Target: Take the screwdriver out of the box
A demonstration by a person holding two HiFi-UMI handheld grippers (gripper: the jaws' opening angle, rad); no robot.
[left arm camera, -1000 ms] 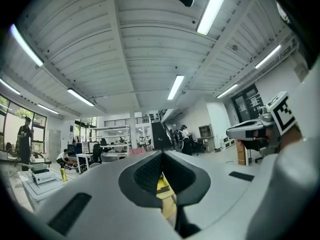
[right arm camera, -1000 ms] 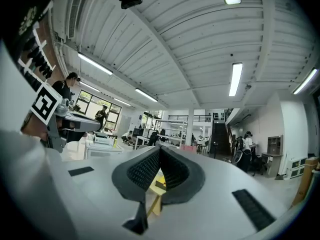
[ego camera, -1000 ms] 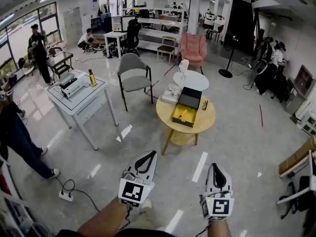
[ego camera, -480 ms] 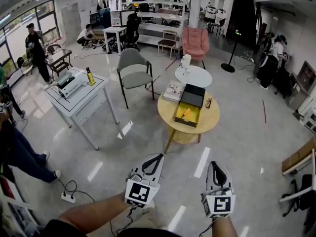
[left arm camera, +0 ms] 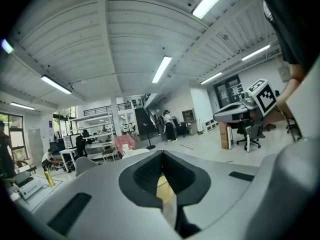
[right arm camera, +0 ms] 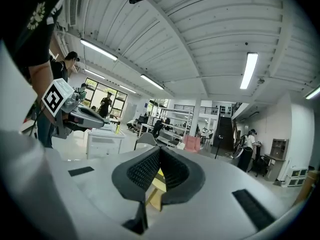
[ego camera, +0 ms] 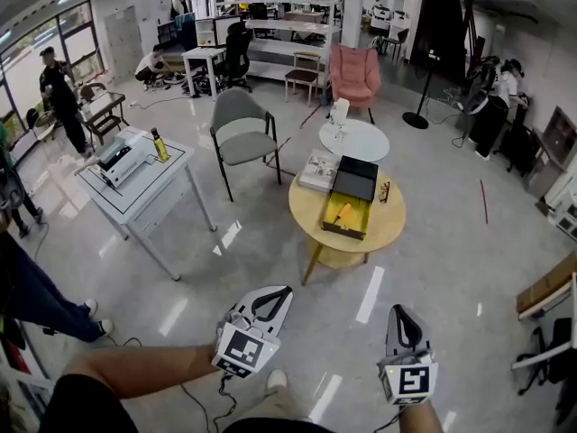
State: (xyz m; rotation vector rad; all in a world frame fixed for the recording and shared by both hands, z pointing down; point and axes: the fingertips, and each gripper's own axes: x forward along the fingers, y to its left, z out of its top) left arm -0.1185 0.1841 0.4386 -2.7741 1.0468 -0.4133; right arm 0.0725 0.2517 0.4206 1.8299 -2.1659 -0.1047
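Note:
The open box (ego camera: pixel 346 215) lies on a round wooden table (ego camera: pixel 386 226), far ahead of both grippers. Its yellow tray holds the orange-handled screwdriver (ego camera: pixel 341 212), and the black lid (ego camera: pixel 357 178) is folded back behind it. My left gripper (ego camera: pixel 285 290) hangs low over the floor at the bottom centre, its jaws shut with nothing between them. My right gripper (ego camera: pixel 402 311) is level with it to the right, also shut and empty. In the left gripper view the gripper (left arm camera: pixel 161 154) points toward the wooden table, and so does the gripper (right arm camera: pixel 159 150) in the right gripper view.
A book (ego camera: pixel 315 170) and glasses (ego camera: pixel 385 190) share the wooden table. Behind it stand a small white round table (ego camera: pixel 356 141), a grey chair (ego camera: pixel 240 134) and a pink armchair (ego camera: pixel 353 75). A white work table (ego camera: pixel 137 180) is at the left. People stand at the far left.
Both grippers have sunk lower in the head view, and the left one has swung slightly left. The wooden table with the box looks a little nearer.

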